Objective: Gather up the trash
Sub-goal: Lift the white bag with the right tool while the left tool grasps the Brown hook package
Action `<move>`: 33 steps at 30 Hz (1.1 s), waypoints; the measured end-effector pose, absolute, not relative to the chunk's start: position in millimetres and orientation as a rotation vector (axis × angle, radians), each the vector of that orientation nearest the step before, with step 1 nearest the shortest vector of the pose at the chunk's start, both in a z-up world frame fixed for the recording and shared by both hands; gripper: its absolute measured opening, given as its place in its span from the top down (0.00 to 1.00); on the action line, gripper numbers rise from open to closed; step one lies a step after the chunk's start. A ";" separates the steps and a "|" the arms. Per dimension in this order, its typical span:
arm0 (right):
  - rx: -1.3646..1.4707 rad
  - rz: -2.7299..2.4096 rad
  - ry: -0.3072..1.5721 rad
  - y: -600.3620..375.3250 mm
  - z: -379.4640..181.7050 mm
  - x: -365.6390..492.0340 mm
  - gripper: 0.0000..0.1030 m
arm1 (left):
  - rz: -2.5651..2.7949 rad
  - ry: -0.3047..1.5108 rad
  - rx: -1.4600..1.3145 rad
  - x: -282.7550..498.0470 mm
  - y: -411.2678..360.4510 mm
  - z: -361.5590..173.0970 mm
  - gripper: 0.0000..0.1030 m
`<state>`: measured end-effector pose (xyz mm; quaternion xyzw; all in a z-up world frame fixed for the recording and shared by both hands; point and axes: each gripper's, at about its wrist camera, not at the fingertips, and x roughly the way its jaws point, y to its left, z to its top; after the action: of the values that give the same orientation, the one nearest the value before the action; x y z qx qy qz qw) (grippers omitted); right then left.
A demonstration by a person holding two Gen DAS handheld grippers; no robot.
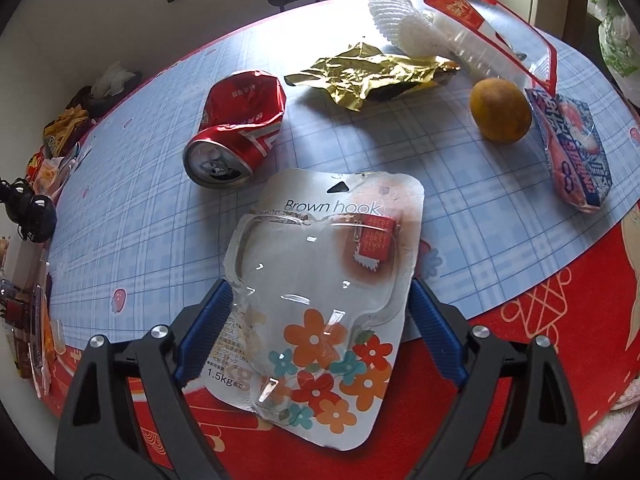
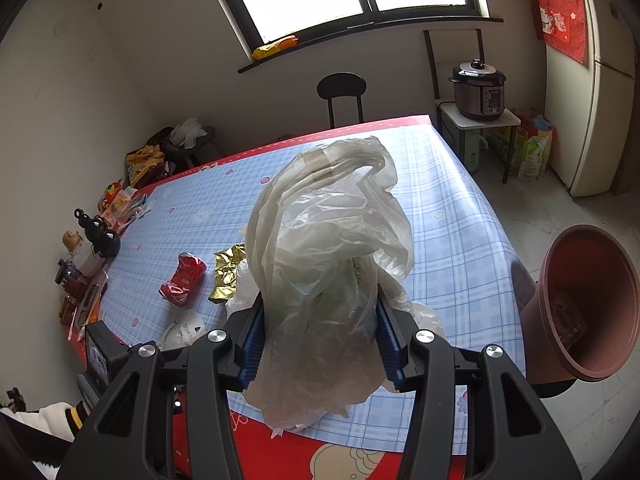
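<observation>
Left gripper (image 1: 320,304) points down at the table (image 1: 140,220), jaws spread wide to either side of the hook pack (image 1: 320,280). The pack lies flat between the blue pads (image 1: 208,320); the pads sit right at its side edges, and I cannot tell for sure that they press, so it reads as released, not gripping. The pack is an empty clear blister on a card with orange and red flowers, straddling the edge where the blue check cloth meets the red border.

Beyond the pack, left: a crushed red can (image 1: 236,128) on its side, open top toward the camera. Behind it a crumpled gold wrapper (image 1: 360,72). Right of that an orange (image 1: 500,110), apart from the wrapper. Just beside the orange on the right, a blue and pink snack bag (image 1: 572,148). Far back, white foam net (image 1: 396,16) touching a clear pack with a red header (image 1: 488,28).

Right gripper (image 2: 318,332) is clenched on a plastic bag (image 2: 328,248); the thin whitish film bunches between both pads and billows up ahead of the fingers, hanging over the near table edge. A brown pot (image 2: 588,304) sits at the right, off the table, something clear at its bottom. A sleeve (image 2: 48,424) shows at lower left
</observation>
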<state>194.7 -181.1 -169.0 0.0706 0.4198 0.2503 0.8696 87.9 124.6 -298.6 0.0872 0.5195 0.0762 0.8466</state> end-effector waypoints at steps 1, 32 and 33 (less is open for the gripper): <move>0.148 0.524 0.876 -181.2 -168.7 194.3 0.53 | 0.164 1.086 0.173 87.2 127.5 -294.0 0.16; 0.144 0.550 0.847 -175.0 -161.5 196.4 0.53 | 0.050 0.782 -0.371 68.6 191.2 -169.7 0.18; 0.143 0.550 0.844 -175.4 -160.9 196.4 0.53 | 0.043 0.769 -0.370 69.4 190.2 -165.1 0.18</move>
<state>196.4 -175.4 -160.9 0.0685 0.4042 0.2632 0.8733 69.4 190.2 -165.1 -0.1794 0.3731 0.0209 0.9100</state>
